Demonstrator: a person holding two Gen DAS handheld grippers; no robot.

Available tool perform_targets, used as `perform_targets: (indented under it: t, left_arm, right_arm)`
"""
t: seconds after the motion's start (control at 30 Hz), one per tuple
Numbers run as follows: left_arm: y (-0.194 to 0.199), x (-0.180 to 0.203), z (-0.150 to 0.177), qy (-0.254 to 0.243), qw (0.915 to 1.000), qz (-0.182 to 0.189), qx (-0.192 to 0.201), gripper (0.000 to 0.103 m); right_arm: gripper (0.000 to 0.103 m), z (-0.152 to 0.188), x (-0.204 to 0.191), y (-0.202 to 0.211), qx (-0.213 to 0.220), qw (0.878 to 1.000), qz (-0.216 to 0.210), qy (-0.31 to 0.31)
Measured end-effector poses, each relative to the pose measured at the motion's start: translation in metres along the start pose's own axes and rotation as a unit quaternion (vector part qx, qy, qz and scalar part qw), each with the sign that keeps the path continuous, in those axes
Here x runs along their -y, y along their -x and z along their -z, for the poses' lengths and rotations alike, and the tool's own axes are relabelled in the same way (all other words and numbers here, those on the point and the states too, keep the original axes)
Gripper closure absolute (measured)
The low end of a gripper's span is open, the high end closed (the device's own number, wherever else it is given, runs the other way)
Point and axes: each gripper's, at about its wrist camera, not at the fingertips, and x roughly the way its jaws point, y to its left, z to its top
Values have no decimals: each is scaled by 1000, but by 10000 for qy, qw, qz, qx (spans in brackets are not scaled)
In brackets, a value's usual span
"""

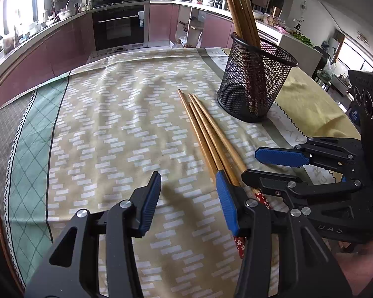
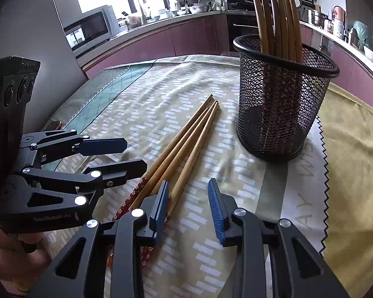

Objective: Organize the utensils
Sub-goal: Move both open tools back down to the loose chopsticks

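Three wooden chopsticks (image 1: 206, 129) with red patterned ends lie side by side on the tablecloth; they also show in the right wrist view (image 2: 184, 146). A black mesh holder (image 1: 256, 79) stands behind them with several chopsticks upright in it; it also shows in the right wrist view (image 2: 283, 99). My left gripper (image 1: 189, 198) is open and empty, its right finger just above the chopsticks' near ends. My right gripper (image 2: 187, 206) is open and empty, its left finger over the chopsticks' red ends. Each gripper shows in the other's view, the right one (image 1: 268, 164) and the left one (image 2: 134, 156).
A patterned beige and green tablecloth (image 1: 107, 129) covers the round table, with a yellow cloth (image 2: 355, 149) under it at the right. Kitchen counters, an oven (image 1: 119, 27) and a microwave (image 2: 89, 28) stand beyond the table's far edge.
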Motion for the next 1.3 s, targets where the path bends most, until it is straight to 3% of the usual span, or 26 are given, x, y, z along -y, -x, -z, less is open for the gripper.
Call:
perform_targets:
  t: [0.57,0.7,0.9,1.2,1.3]
  left_arm:
    - [-13,0,-8,-26,10000,33,-85,58]
    - [-13,2,-9,-69,9999,-30,-88,61]
    - [-17,3,-13,-88,9998,-133,-140,74]
    - [-28,3,-32,-178,9994,-229,-181,74]
    - [-34,4,-35,-207,9991,-302,-209,79]
  right_arm:
    - [73,0,6,1,-18,10000,-37,-67]
    - [74,-1,7,1,-22,10000,-9,-51]
    - [77,-5,5,-3,-15,10000,75,-6]
    - [80,-16,3,-13,-15,9999,161,7]
    - [84,-18,5,-15,-15,9999,151,-32]
